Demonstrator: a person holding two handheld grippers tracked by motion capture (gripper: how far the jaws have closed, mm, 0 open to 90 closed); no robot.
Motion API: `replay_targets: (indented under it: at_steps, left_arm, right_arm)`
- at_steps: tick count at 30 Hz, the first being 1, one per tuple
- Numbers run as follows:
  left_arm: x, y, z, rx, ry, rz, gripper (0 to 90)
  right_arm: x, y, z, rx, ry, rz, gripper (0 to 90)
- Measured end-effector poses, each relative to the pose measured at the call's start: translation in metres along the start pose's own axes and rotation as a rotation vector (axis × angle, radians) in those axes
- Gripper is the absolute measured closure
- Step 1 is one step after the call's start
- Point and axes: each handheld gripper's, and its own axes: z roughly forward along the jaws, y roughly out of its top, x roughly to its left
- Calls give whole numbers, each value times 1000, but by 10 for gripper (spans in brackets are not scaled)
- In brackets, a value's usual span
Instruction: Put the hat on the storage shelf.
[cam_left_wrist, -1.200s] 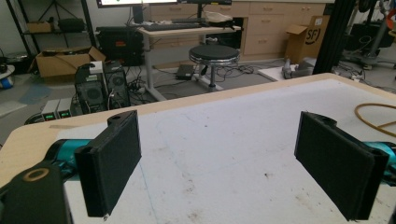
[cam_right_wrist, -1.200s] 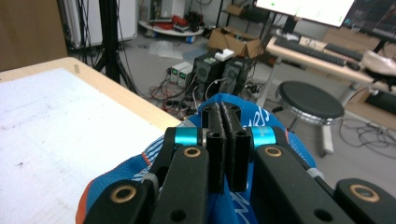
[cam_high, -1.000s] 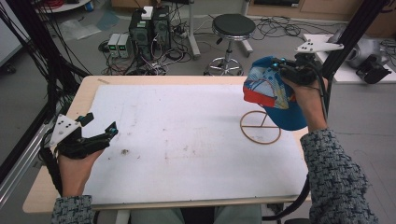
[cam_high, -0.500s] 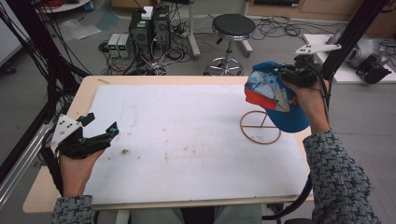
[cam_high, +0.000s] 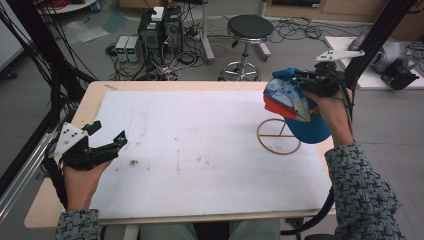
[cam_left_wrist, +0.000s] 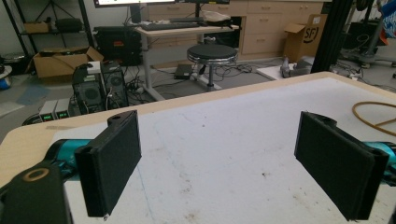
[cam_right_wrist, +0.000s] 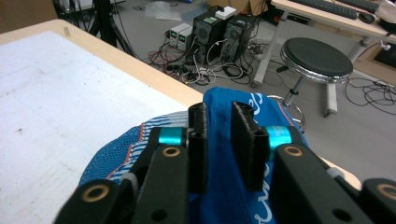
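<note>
Your right gripper (cam_high: 300, 80) pinches the blue mesh-backed cap (cam_high: 295, 107), holding it up over the thin wooden ring stand (cam_high: 278, 135) at the white table's (cam_high: 200, 150) right side. Your left gripper (cam_high: 107, 137), jaws wide apart, rests near-left.

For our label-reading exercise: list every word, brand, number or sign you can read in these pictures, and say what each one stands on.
"SF" on the cardboard box beyond the table, in the left gripper view.
White lettering on the blue cap held in the right tongs: partly hidden by the jaws, not readable.
Printed panel on the cap's front, high view: too blurred to read.
</note>
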Motion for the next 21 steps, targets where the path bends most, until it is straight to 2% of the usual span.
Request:
replay_targets:
  at_steps: [1,2,7,10,11,12,13,21]
  left_arm:
    - [0,0,0,0,1,2,148]
    - [0,0,0,0,1,1,148]
    - [1,0,0,3,2,2,148]
    - [0,0,0,2,1,2,148]
    - [0,0,0,1,1,1,148]
    - [0,0,0,1,1,1,148]
    - [0,0,0,0,1,1,148]
    - [0,0,0,5,-2,7,148]
  right_arm:
    - [0,0,-1,-1,1,8,712]
    - [-2,-1,-1,-13,-2,22,642]
    - [-5,-3,-3,-36,16,43,607]
    - [-7,-4,-4,-47,23,64,554]
    - [-7,-5,-4,-52,25,77,511]
    - [-7,-5,-4,-52,25,77,511]
    - [-8,-4,-5,-66,25,87,459]
    - [-12,-5,-11,-103,9,125,387]
